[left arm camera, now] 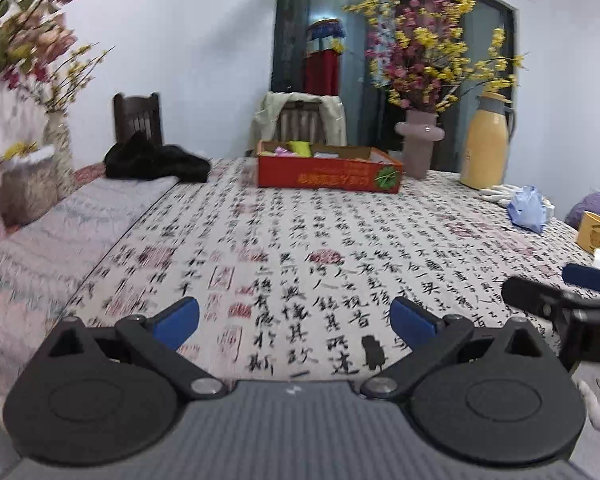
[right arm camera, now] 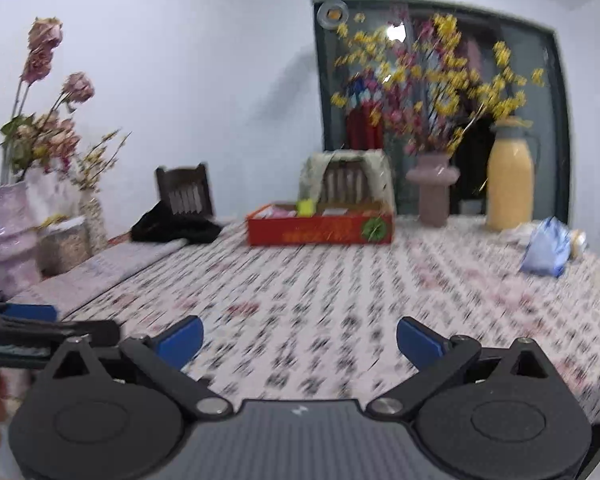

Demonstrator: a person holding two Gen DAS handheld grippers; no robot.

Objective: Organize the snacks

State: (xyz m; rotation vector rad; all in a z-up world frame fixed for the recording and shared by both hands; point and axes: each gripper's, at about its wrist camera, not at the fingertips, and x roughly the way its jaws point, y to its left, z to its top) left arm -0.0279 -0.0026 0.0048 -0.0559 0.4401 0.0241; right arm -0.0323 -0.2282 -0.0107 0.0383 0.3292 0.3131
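Red cardboard box [left arm camera: 329,174] holds pink and yellow-green snack packets [left arm camera: 299,148].

Red snack box [left arm camera: 329,173] (packets inside) sits at table's far side.

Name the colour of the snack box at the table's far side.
Red snack box, clearest in the left wrist view.

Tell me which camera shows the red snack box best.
The left wrist view: the red box is sharp, its packets visible inside. The right wrist view shows the same box whole, but blurred by motion.
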